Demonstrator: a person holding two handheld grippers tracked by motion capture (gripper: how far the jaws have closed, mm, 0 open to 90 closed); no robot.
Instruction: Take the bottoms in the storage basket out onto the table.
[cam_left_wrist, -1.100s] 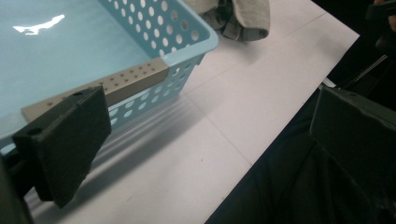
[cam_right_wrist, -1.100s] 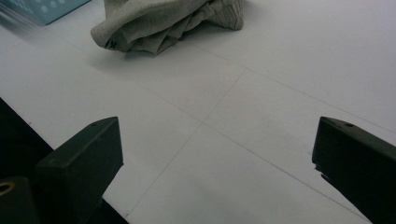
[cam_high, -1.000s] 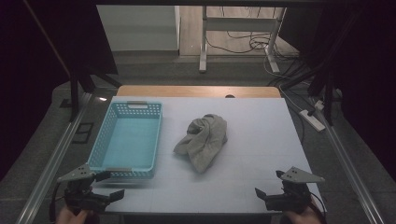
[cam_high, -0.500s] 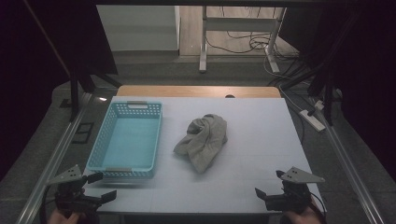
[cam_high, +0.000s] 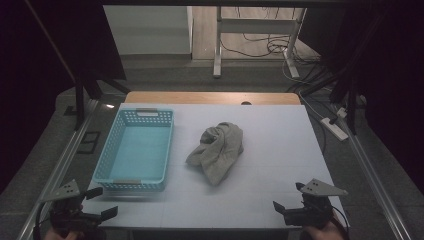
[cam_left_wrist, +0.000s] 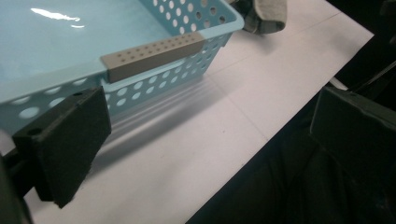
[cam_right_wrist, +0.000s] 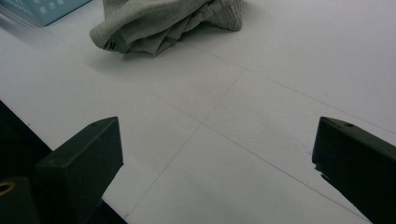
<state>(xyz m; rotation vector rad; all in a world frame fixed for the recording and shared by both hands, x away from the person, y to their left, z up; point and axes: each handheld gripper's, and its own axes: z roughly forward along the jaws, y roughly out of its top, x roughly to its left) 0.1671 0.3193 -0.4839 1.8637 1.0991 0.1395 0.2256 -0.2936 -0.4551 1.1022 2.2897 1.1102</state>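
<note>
You are at the start: nothing grasped, both claws parked at the near edge of the bench (cam_high: 280, 195). Left claw (cam_high: 98, 202), near-left corner, jaws spread wide and empty; in the left gripper view it looks along the near wall of the blue basket (cam_left_wrist: 154, 70), half over the bench edge. One basket (cam_high: 135, 150), left of centre, nothing in it, a grey grip strip on its near and far rims. One grey cloth (cam_high: 217, 150), crumpled in a heap at mid-bench, just right of the basket and apart from it. Right claw (cam_high: 287, 197), near-right corner, jaws likewise wide apart, holding nothing; the right gripper view has the cloth (cam_right_wrist: 163, 23) ahead, well clear of the jaws. Likely job: cloth into basket. Next move, as judged: carry a claw forward to the heap, come down on a raised fold, close on it.
</note>
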